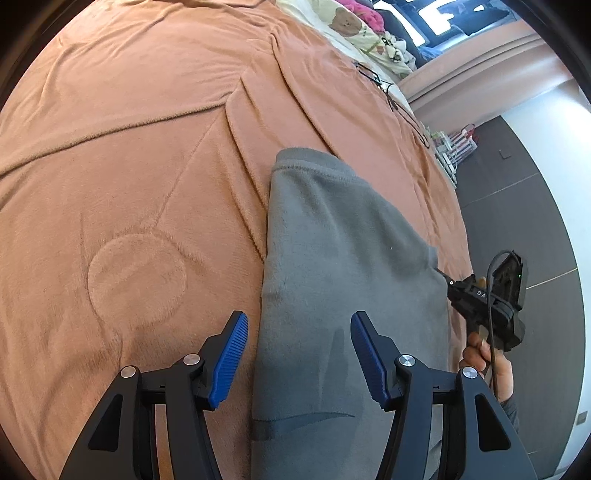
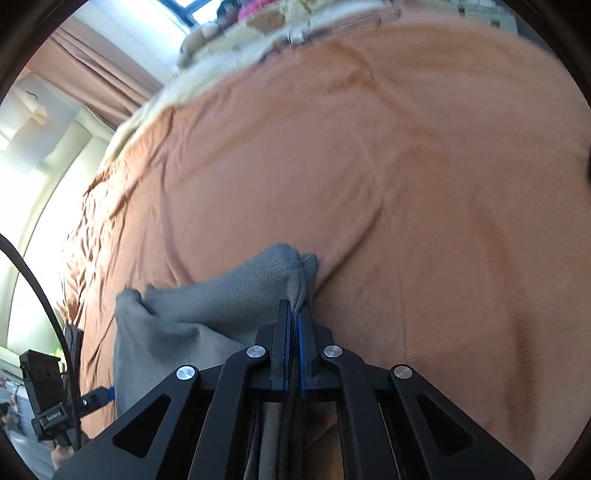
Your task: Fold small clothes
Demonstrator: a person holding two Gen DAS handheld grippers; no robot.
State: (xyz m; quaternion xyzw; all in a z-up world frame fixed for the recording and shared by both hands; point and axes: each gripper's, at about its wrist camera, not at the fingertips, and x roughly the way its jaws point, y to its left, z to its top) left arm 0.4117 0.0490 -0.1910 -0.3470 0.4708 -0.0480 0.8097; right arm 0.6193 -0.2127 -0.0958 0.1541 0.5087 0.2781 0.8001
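Tongs first: my right tongs (image 2: pixel 294 314) are pinching a bunched edge of the grey garment (image 2: pixel 192 314), their blue pads pressed flat together with the cloth squeezed between them and a little tuft of it sticking out past the tips. From my left camera I am seeing those same right tongs (image 1: pixel 441 275) gripping the far right edge of the garment, with my right hand (image 1: pixel 487 365) wrapped around the handle and a black cable looping off it.

My left tongs (image 1: pixel 299 332) are standing about half open, holding nothing. The left pad (image 1: pixel 231 360) is hovering over the bedcover, the right pad (image 1: pixel 369 363) over the grey cloth, and the garment's left edge is running between them; whether the tips are touching the fabric I cannot tell.

The grey garment (image 1: pixel 343 258) is lying on the orange blanket (image 1: pixel 129 147) that is covering the bed, stretching away from my left tongs with a stitched hem at its far end and another hem near the bottom. Where my right tongs are holding it, it is lifting into a small peak and sagging in folds to the left.

Beyond the blanket, a cream sheet with a bear print (image 1: pixel 347 22) is showing at the bed's far end, and a dark floor (image 1: pixel 517 221) is running along the right side. In the right camera, curtains (image 2: pixel 92 77) are hanging by a bright window.
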